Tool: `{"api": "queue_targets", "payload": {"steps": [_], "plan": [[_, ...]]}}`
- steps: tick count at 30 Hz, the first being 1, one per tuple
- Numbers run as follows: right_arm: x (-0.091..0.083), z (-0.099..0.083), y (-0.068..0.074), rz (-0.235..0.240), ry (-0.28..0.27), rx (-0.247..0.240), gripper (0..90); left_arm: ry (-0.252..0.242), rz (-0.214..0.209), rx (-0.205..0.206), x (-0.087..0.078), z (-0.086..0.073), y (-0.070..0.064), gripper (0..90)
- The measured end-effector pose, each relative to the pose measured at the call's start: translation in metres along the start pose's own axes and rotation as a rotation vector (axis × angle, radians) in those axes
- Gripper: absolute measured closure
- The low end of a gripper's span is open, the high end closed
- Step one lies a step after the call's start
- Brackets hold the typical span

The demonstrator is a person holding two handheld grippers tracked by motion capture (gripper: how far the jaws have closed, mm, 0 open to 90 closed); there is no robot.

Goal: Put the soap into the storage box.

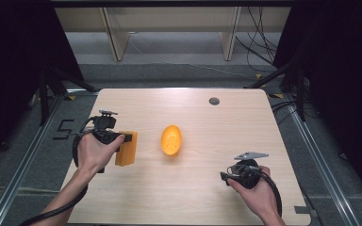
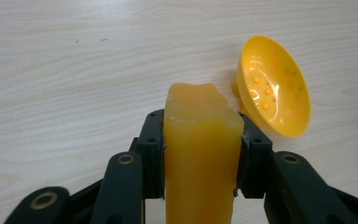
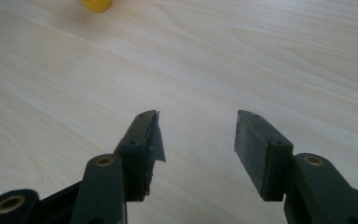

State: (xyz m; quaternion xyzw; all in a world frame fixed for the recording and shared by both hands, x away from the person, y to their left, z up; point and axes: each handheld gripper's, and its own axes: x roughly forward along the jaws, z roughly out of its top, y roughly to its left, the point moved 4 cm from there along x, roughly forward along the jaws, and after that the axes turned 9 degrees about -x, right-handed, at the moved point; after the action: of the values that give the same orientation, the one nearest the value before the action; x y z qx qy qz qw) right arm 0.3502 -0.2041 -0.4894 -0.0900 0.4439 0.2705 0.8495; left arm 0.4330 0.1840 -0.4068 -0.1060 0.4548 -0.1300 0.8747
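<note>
Two tongs: left tongs (image 2: 200, 140) pinching the orange block (image 2: 200, 158); right tongs (image 3: 198, 140) spread above the counter (image 1: 226, 122); soft block may slip, missing the yellow bowl (image 2: 275, 88).

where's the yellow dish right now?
In the high view the yellow dish lies on the table near its centre, just right of the orange block clamped in the left gripper.
</note>
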Motion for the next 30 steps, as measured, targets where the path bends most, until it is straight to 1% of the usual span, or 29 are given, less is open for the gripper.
{"api": "queue_targets", "payload": {"steps": [1,2,4,5,6,7,8,9,10,11,14,15,17,18,20,21,22,24,25,26,27,28,29,30], "plan": [[0.002,0.0,0.0,0.003,-0.024,-0.005,49.9,-0.011,-0.002,-0.002,0.0,0.001,-0.002,60.6],[0.002,0.0,0.0,0.002,-0.027,-0.006,49.9,-0.009,-0.005,0.005,0.0,0.002,-0.002,60.6],[0.002,0.0,0.0,0.004,-0.024,-0.006,49.9,-0.02,-0.013,-0.004,0.0,0.004,-0.006,60.6],[0.005,0.001,0.001,0.01,-0.047,0.009,49.9,-0.02,-0.013,-0.004,0.0,0.004,-0.006,60.6],[0.002,0.0,0.001,0.008,-0.017,0.001,49.9,-0.022,-0.021,0.0,-0.001,0.006,-0.009,60.6],[0.002,0.0,0.0,0.014,-0.001,-0.01,50.0,-0.025,-0.024,0.007,0.0,0.008,-0.01,60.6],[0.002,0.0,0.0,0.016,-0.001,-0.011,49.9,-0.021,-0.023,0.008,-0.001,0.009,-0.012,60.6],[0.002,0.0,0.0,0.01,0.0,-0.009,50.0,-0.036,-0.031,0.007,0.0,0.009,-0.014,60.6],[0.002,0.0,0.0,-0.005,0.003,-0.009,49.9,-0.023,-0.033,0.009,-0.001,0.011,-0.015,60.6],[0.002,-0.001,-0.003,-0.025,0.015,-0.028,50.0,-0.032,-0.034,0.005,0.0,0.011,-0.017,60.6],[0.002,-0.001,-0.003,-0.023,0.014,-0.027,49.9,-0.041,-0.038,-0.003,0.001,0.013,-0.02,60.6],[0.003,-0.001,-0.003,-0.012,0.006,-0.026,49.9,-0.047,-0.035,-0.004,0.002,0.014,-0.022,60.6],[0.004,-0.002,-0.002,-0.01,-0.004,-0.021,49.8,-0.043,-0.039,-0.008,0.003,0.015,-0.024,60.6],[0.005,-0.002,0.0,0.009,-0.004,-0.008,49.9,-0.044,-0.043,-0.01,0.004,0.015,-0.026,60.6],[0.005,-0.001,0.0,0.008,-0.004,-0.006,49.8,-0.04,-0.049,-0.011,0.007,0.016,-0.031,60.6],[0.005,-0.001,0.0,0.009,-0.004,-0.005,49.8,-0.04,-0.049,-0.011,0.007,0.016,-0.031,60.6],[0.005,-0.001,0.0,0.009,-0.003,-0.007,49.8,-0.04,-0.051,-0.021,0.009,0.017,-0.035,60.6],[0.005,-0.002,0.0,0.011,-0.002,-0.008,49.9,-0.039,-0.055,-0.024,0.01,0.019,-0.04,60.6],[0.005,-0.002,0.0,0.012,-0.002,-0.007,49.8,-0.038,-0.06,-0.023,0.01,0.021,-0.042,60.6],[0.005,-0.002,0.0,0.012,-0.003,-0.008,49.9,-0.038,-0.06,-0.023,0.01,0.021,-0.042,60.6],[0.005,-0.002,0.0,0.013,-0.002,-0.008,49.8,-0.035,-0.064,-0.019,0.011,0.024,-0.048,60.6],[0.005,-0.002,0.0,0.013,0.011,-0.014,49.8,-0.035,-0.064,-0.019,0.011,0.024,-0.048,60.6],[0.004,-0.002,-0.001,0.009,0.022,-0.019,49.8,-0.031,-0.069,-0.025,0.011,0.028,-0.054,60.6],[0.004,-0.002,-0.001,0.011,0.021,-0.019,49.8,-0.031,-0.081,-0.028,0.011,0.03,-0.057,60.6]]}}
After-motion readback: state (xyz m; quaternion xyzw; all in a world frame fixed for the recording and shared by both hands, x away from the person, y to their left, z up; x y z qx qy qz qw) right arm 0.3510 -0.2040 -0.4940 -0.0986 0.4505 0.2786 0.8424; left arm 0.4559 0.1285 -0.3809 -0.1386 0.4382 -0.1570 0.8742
